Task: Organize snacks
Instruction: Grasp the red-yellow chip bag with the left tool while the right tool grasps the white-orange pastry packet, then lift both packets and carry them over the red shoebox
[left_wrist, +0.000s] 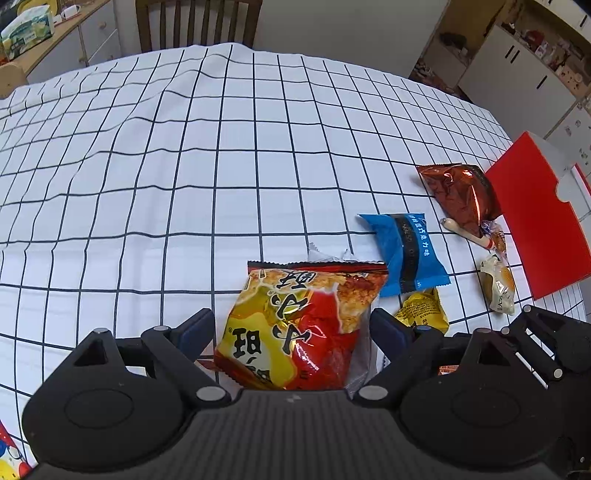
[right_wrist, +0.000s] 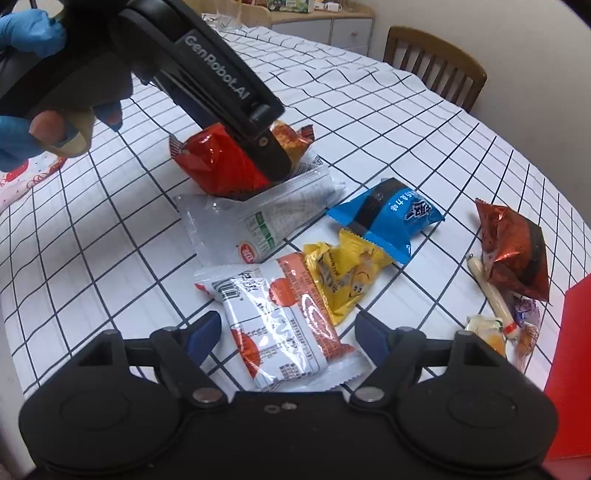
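Observation:
My left gripper (left_wrist: 293, 326) is open, its jaws on either side of a red and yellow snack bag (left_wrist: 295, 325) lying on the checked tablecloth; the same bag shows in the right wrist view (right_wrist: 221, 166) under the left gripper's body (right_wrist: 221, 88). My right gripper (right_wrist: 288, 332) is open around a white and orange packet (right_wrist: 280, 325). Nearby lie a clear white packet (right_wrist: 251, 221), a yellow packet (right_wrist: 343, 273), a blue packet (right_wrist: 388, 218) and a brown-red foil bag (right_wrist: 513, 251). Whether either gripper's pads touch its bag I cannot tell.
A red box (left_wrist: 535, 218) stands at the table's right edge, with a sausage stick (left_wrist: 467, 232) and a wrapped bun (left_wrist: 498, 286) beside it. A wooden chair (left_wrist: 199, 22) stands at the far side. A patterned bag (right_wrist: 22, 177) lies at the left.

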